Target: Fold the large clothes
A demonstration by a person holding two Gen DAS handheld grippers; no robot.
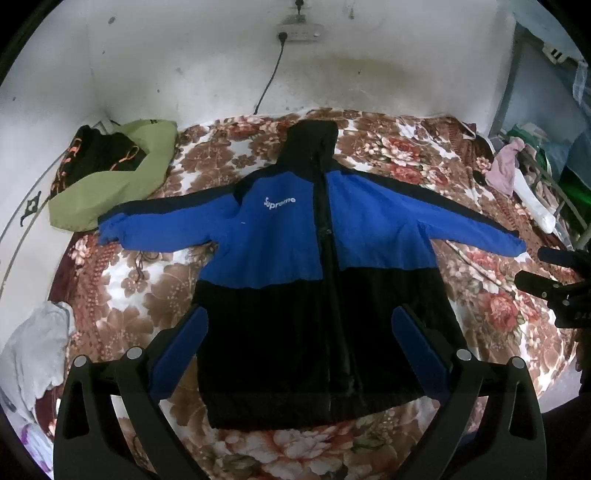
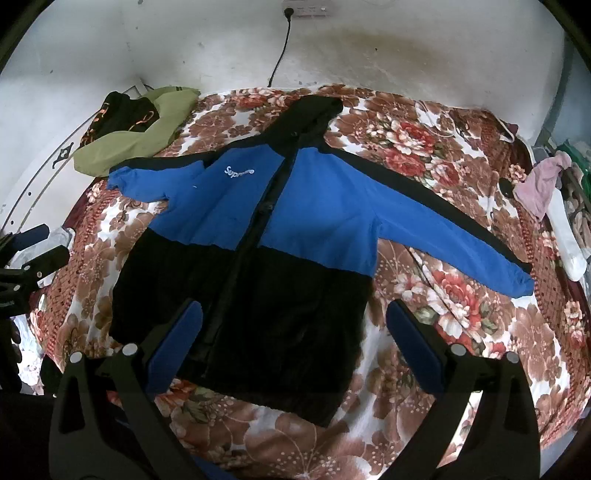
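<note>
You are working in a lived-in bedroom at home. A bed under a floral blanket fills the view, pushed against a stained white wall where a power strip hangs with a black cable trailing down. Loose clothes, a green garment among them, lie heaped along the bed's edges.

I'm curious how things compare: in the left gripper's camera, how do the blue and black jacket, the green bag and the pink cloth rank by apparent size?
1. jacket, by far the largest.
2. green bag.
3. pink cloth, smallest, though fisheye edges shrink it.
</note>
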